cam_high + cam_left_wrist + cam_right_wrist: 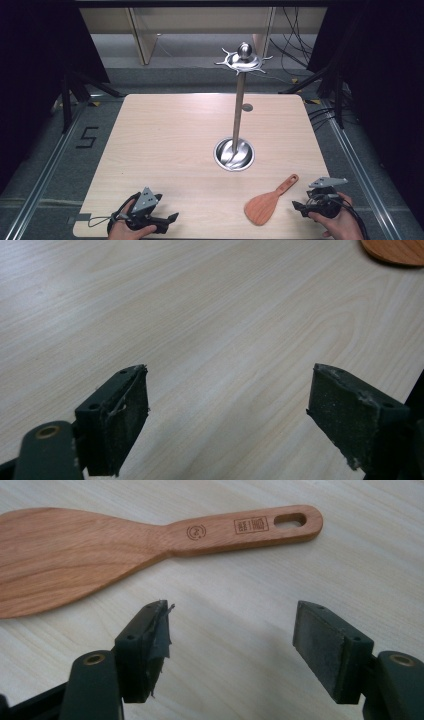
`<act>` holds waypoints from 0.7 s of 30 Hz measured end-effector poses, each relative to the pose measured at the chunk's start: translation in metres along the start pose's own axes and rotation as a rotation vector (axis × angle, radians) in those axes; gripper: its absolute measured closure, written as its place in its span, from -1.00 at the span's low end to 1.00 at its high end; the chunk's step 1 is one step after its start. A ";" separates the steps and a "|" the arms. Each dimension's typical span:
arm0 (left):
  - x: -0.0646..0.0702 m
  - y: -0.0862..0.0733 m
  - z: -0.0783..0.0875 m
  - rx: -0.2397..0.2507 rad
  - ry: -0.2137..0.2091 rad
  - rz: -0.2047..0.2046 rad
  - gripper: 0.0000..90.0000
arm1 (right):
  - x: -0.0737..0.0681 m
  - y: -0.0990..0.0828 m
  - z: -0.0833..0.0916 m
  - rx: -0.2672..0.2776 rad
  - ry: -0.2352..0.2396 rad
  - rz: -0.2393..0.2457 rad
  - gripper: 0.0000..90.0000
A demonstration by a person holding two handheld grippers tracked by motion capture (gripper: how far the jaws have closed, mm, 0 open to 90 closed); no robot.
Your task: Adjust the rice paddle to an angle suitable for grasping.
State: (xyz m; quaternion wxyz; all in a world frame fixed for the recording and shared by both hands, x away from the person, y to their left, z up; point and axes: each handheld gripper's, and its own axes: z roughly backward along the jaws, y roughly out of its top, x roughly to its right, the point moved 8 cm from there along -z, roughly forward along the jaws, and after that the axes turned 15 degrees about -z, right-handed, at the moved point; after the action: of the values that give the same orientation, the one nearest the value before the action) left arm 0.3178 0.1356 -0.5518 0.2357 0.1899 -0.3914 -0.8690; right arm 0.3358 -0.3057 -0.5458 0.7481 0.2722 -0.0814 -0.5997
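Spatula [100, 547] lies flat on the counter [165, 145], near edge, just beside your right hand-held gripper [232, 640] — jaws apart, nothing between them. Left hand-held gripper [227, 415] also apart, empty, well off to the side. Likely light, stiff wood, smooth and thin — hard to pinch flat. Take the narrow handle near the slot, edge to edge.

reddish-brown wooden spatula [90, 545] with dark stamped logos on the handle, pale wood-grain table [165, 145], shiny silver stand [239, 110], black gripper pads [322, 645], grey floor
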 end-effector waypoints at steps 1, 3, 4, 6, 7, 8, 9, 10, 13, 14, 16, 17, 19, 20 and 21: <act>0.000 0.000 0.000 0.000 0.001 -0.002 -0.65 | 0.000 0.001 0.000 0.005 -0.004 -0.006 -0.29; 0.003 0.000 0.000 -0.004 -0.006 0.026 -0.65 | 0.000 0.000 -0.001 -0.002 0.000 -0.005 -0.29; 0.002 0.000 0.000 -0.007 -0.010 0.005 -0.65 | -0.001 0.000 -0.001 -0.016 0.037 -0.001 -0.29; 0.001 0.000 0.000 -0.001 -0.003 0.008 -0.65 | -0.002 0.001 -0.003 -0.019 0.047 -0.005 -0.29; 0.001 0.000 0.000 -0.002 -0.004 0.007 -0.65 | -0.003 0.001 -0.003 -0.020 0.050 -0.005 -0.29; 0.001 0.000 0.000 -0.002 -0.004 0.007 -0.65 | -0.003 0.001 -0.003 -0.020 0.050 -0.005 -0.29; 0.000 -0.001 0.000 -0.004 -0.003 0.002 -0.65 | -0.005 0.000 -0.003 -0.027 0.051 -0.033 -0.29; 0.002 0.000 0.000 0.004 -0.004 0.018 -0.65 | -0.003 0.002 -0.002 -0.048 0.074 0.008 -0.27; 0.001 -0.001 0.000 -0.004 -0.003 0.006 -0.65 | -0.001 0.004 -0.004 -0.023 0.006 0.001 -0.23; 0.000 -0.001 0.000 -0.005 0.003 -0.003 -0.65 | -0.002 0.005 -0.006 -0.006 0.011 0.006 -0.15; 0.000 -0.002 0.000 -0.010 0.001 -0.005 -0.65 | -0.002 0.006 -0.005 -0.024 0.011 0.037 -0.03; 0.002 0.000 -0.001 0.008 -0.001 0.025 -0.65 | -0.002 0.008 -0.006 -0.022 0.008 0.041 0.07; 0.001 0.000 -0.001 0.009 0.003 0.022 -0.65 | -0.001 0.009 -0.007 -0.026 -0.005 0.058 0.21; 0.002 -0.001 0.000 0.004 -0.002 0.021 -0.65 | -0.001 0.011 -0.008 -0.010 0.001 0.060 0.30; 0.002 -0.001 -0.001 0.006 0.001 0.023 -0.65 | 0.000 0.011 -0.007 -0.028 -0.009 0.072 0.38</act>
State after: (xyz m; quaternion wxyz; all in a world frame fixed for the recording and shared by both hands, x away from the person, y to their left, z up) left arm 0.3164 0.1345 -0.5530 0.2454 0.1863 -0.3961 -0.8650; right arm 0.3483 -0.3023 -0.5460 0.7726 0.2556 -0.0860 -0.5748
